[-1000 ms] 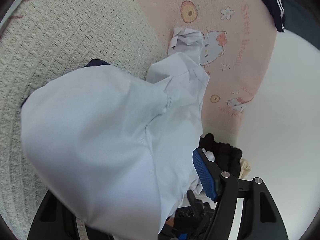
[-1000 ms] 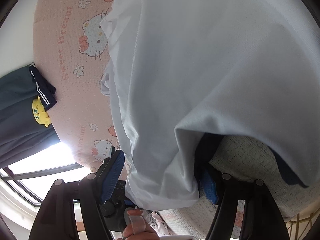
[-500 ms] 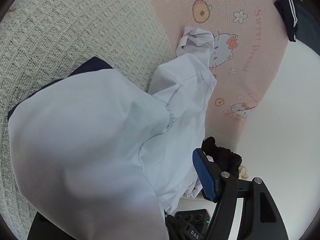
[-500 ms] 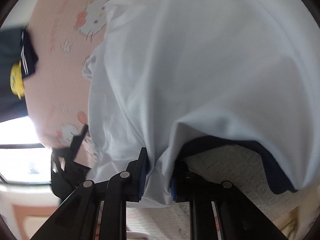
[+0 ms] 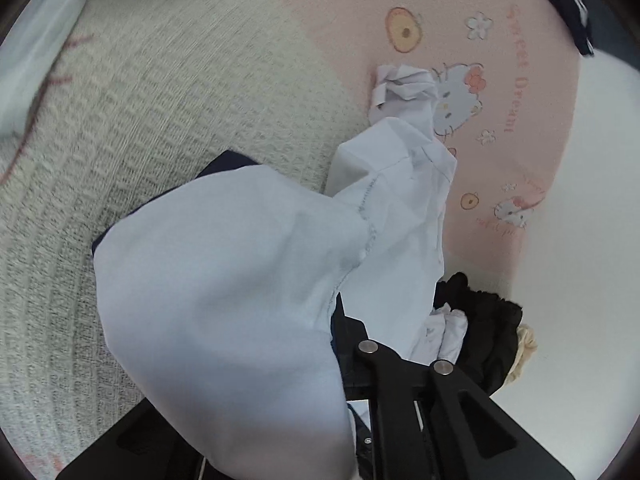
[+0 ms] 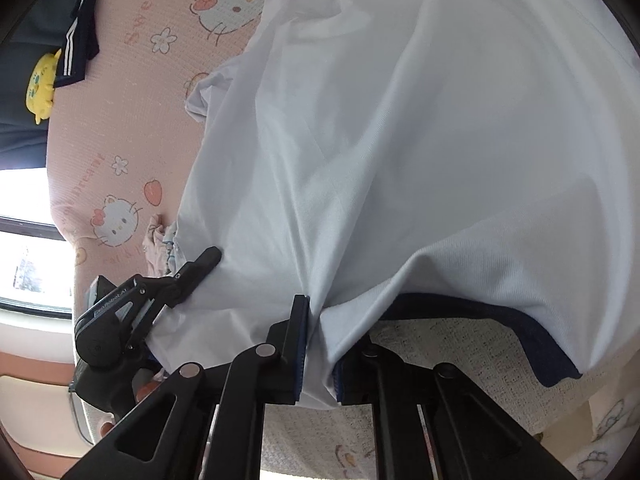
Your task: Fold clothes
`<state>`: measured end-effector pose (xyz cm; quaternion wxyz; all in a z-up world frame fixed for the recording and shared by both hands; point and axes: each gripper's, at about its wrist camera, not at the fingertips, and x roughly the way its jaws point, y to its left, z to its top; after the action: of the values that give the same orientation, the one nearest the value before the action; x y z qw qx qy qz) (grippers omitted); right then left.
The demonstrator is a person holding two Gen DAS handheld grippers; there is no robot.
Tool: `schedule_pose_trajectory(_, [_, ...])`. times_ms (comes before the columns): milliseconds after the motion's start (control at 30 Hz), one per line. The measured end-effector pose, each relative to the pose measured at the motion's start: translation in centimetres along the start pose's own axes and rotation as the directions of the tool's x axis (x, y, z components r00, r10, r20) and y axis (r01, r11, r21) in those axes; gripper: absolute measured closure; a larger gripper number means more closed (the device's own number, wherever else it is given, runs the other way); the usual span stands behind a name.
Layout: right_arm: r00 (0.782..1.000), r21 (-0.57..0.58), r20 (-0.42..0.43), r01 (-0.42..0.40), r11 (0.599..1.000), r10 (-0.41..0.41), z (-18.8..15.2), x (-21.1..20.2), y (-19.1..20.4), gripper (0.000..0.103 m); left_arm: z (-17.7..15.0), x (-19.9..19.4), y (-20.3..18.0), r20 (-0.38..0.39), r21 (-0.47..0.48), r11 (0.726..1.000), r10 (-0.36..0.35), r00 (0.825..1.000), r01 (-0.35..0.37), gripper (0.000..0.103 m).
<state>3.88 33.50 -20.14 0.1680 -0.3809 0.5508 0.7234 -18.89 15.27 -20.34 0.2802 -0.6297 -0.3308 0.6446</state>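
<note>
Mostly the views are filled by the white shirt (image 6: pixel 400 140), a smooth, fine-knit garment with a dark navy hem band, lifted off the bed and hanging in soft billows between the two grippers. Its sleeve trails down toward the pink blanket (image 5: pixel 520 128), ending in a crumpled cuff; a grey stitched seam runs along the shoulder. Under it lies the cream waffle-weave bedspread (image 5: pixel 160 120), coarse and ribbed (blurred toward the left edge), and beside that the pink blanket, a flat dotted weave printed with cartoon cats, flowers and lettering. A dark garment with white stripes (image 6: pixel 76 52) lies at the blanket's far edge, next to a small yellow plush toy (image 6: pixel 40 84). The right gripper (image 6: pixel 318 344) has just closed, its blue-padded fingers clamped on a bunched fold of the shirt near the hem. The left gripper (image 6: pixel 200 268) has likewise just closed; its black fingers pinch the shirt's edge.
</note>
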Motion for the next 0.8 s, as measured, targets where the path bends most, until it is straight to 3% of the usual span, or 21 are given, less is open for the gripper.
schedule_pose_trajectory(67, [0.999, 0.0, -0.025, -0.021, 1.0, 0.021, 0.1, -0.5, 0.0, 0.094, -0.2, -0.6, -1.0, 0.013, 0.068, 0.997, 0.024, 1.0, -0.025, 0.096])
schedule_pose_trajectory(133, [0.998, 0.022, -0.048, -0.036, 0.999, 0.037, -3.1, -2.7, -3.6, 0.094, -0.4, -1.6, -2.0, 0.045, 0.129, 0.991, 0.04, 0.998, -0.046, 0.096])
schedule_pose_trajectory(367, [0.996, 0.055, -0.089, -0.011, 0.998, 0.016, -4.1, -4.3, -5.7, 0.094, -0.8, -5.5, -3.2, 0.158, 0.279, 0.947, 0.119, 0.98, -0.16, 0.097])
schedule_pose_trajectory(500, [0.994, 0.046, -0.11, 0.006, 0.999, -0.001, -4.2, -5.1, -6.0, 0.094, -0.5, -6.7, -2.6, 0.17, 0.269, 0.951, 0.112, 0.979, -0.155, 0.097])
schedule_pose_trajectory(667, [0.992, 0.034, -0.123, 0.031, 0.999, -0.027, -3.3, -4.6, -3.8, 0.094, -0.4, -7.8, -1.8, 0.198, 0.283, 0.937, 0.153, 0.968, -0.206, 0.097])
schedule_pose_trajectory(800, [0.992, 0.045, -0.123, 0.032, 0.998, -0.026, -1.6, -4.4, 0.3, 0.094, -0.1, -8.0, -0.7, 0.15, 0.246, 0.959, 0.108, 0.983, -0.142, 0.097])
